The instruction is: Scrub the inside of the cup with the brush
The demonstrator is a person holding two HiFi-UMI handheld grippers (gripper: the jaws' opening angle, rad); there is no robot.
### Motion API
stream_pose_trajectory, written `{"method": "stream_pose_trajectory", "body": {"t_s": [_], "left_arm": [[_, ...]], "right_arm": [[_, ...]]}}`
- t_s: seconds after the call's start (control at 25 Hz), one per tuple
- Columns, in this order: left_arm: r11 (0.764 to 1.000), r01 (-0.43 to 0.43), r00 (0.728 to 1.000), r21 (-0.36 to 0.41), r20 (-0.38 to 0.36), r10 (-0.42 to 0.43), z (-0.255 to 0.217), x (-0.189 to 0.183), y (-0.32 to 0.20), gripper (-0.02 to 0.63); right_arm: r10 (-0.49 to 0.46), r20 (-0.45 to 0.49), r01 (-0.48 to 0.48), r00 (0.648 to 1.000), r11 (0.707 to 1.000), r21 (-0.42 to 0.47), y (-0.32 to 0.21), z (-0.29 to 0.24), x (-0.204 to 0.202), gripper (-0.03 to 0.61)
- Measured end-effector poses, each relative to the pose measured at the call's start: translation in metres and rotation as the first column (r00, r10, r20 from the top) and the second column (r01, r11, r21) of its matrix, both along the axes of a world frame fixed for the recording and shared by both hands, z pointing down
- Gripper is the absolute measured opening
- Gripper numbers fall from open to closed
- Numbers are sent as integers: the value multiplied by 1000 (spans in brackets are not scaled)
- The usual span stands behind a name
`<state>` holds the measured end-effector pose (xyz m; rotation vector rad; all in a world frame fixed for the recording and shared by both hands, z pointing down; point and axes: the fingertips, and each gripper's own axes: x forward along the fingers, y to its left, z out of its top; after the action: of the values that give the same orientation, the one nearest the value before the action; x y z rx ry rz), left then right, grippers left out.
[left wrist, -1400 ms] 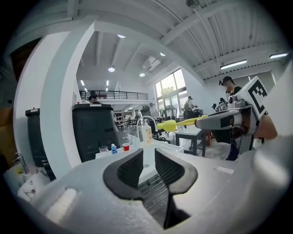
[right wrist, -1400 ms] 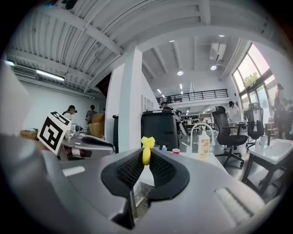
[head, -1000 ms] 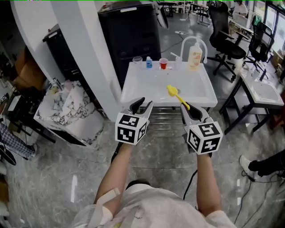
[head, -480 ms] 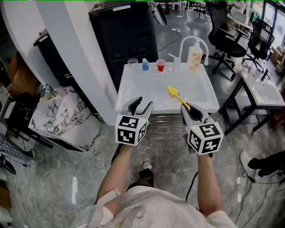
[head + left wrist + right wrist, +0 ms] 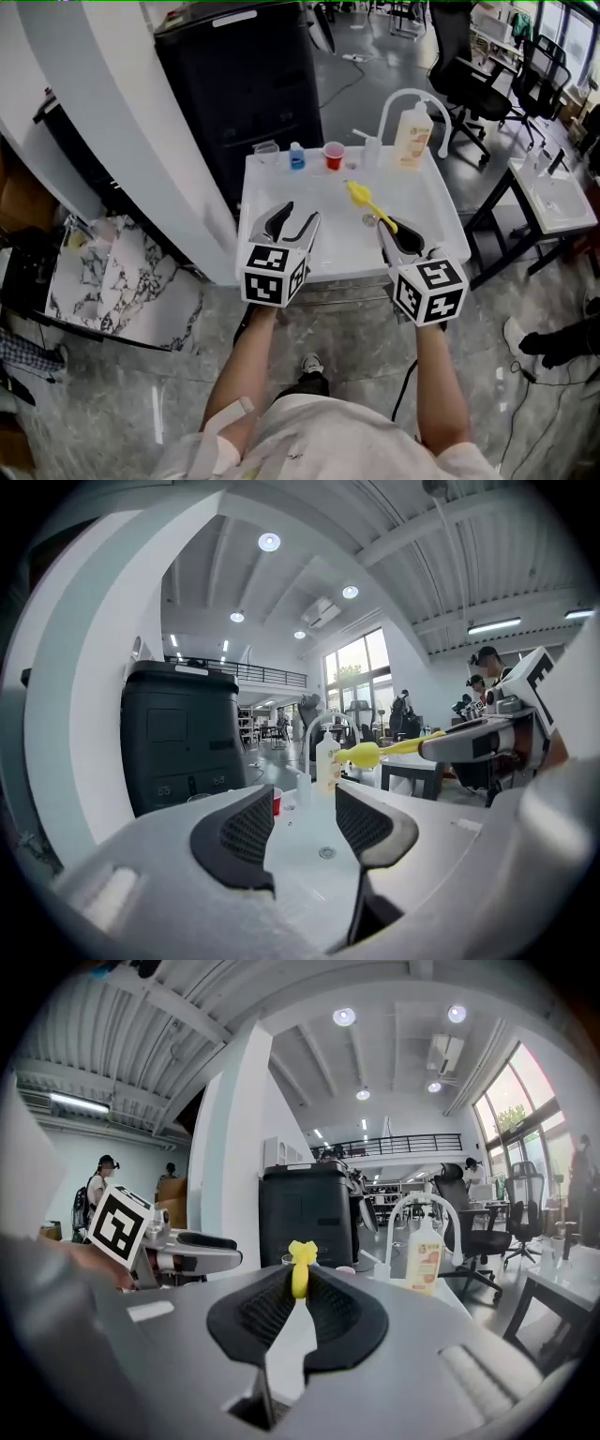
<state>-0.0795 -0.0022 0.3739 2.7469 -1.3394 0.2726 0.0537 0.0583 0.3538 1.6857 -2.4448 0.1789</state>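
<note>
A small red cup [image 5: 333, 155] stands at the back rim of the white sink [image 5: 431, 202], between a little blue bottle [image 5: 297, 157] and the tap; the left gripper view shows the red cup [image 5: 277, 801] beyond the jaws. My right gripper [image 5: 389, 228] is shut on the handle of a yellow brush [image 5: 361, 197], whose head points toward the cup, and the brush [image 5: 300, 1269] pokes up between the shut jaws. My left gripper [image 5: 300, 214] hovers over the sink's front left. Its jaws are opening, with nothing between them [image 5: 302, 799].
A clear cup [image 5: 267, 150] sits left of the blue bottle. A soap bottle [image 5: 412, 136] and an arched tap [image 5: 403, 98] stand at the back right. A black cabinet [image 5: 234, 84] and a white pillar [image 5: 122, 122] flank the sink; office chairs [image 5: 469, 70] and a side table [image 5: 553, 202] stand right.
The sink has come nearer, and both grippers now hang over its front part instead of short of it. The left jaws stand wider apart. The brush stays in the right gripper.
</note>
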Motion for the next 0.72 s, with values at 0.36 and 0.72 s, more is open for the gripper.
{"method": "stream_pose_trajectory", "body": {"t_s": [0.36,0.72], "left_arm": [[998,-55,998,-36,-28,54,13,-5,-84,212],[997,-66,997,-40,-31,65,16,-20,-136,212]], "right_arm": [[41,-30,-41,999,999,-30,-80,4,-8,36],[37,-40,-38,999,999,-37,-136,4,-26,35]]}}
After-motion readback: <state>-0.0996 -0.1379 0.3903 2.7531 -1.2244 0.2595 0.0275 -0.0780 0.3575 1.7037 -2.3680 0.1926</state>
